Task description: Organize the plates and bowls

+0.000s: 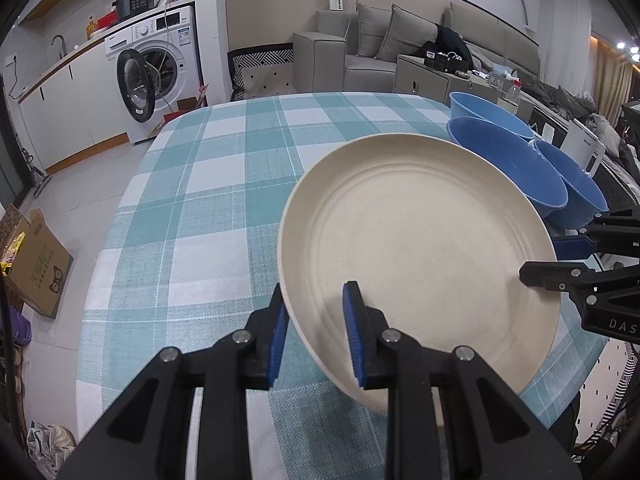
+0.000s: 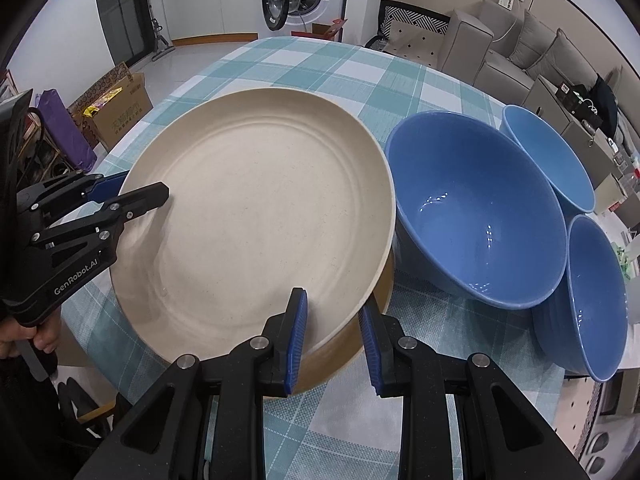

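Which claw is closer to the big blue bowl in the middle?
The right claw. It grips the cream plate's rim on the side beside that blue bowl. The left claw grips the plate's opposite rim, farther away.

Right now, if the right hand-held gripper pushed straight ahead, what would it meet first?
The cream plate it already clamps; the right hand-held gripper would slide further onto it. The blue bowls sit off to the side.

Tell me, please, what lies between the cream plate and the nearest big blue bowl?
Nothing lies between them. In the right wrist view the cream plate and the big blue bowl stand side by side, rims almost meeting, with only a dark sliver of gap.
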Motion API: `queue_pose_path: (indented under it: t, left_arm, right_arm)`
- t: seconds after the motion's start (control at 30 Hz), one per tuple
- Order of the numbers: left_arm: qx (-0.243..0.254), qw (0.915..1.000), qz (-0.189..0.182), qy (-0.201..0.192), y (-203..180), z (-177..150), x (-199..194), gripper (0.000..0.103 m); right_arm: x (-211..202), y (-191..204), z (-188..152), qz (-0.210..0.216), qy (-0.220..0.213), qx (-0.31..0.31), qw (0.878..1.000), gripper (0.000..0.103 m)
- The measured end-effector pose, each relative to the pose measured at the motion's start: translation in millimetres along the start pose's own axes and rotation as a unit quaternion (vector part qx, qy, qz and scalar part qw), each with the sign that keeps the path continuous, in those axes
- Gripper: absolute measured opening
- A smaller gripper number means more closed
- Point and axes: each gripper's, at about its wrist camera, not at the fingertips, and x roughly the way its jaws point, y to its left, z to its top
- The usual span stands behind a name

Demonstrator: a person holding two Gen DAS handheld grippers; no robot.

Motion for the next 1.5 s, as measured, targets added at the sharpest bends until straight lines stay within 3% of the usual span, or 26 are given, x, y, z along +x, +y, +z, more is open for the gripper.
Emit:
queue_pose_path:
  t: [0.57, 0.9, 1.5]
  left_arm:
    - [0.026, 0.9995, 0.002, 0.017, -10.8, -3.3, -0.2, 0.025]
    - [0.024, 0.9994, -0.001, 0.025, -11.4, -3.9, 3.0, 0.027]
    - [0.051, 0.9980, 0.018, 0.033, -22.1, -7.0, 11.8, 0.034]
  right_arm:
    - [-2.7, 4.8, -13.8, -0.007, 0.025, -0.022, 0.999, 0.027]
    - [-5.0, 3.5, -13.2, 0.010, 0.037, -0.017, 0.999, 0.027]
    - [-1.3, 12.0, -11.1, -0.035, 0.047, -0.064, 0.996, 0.034]
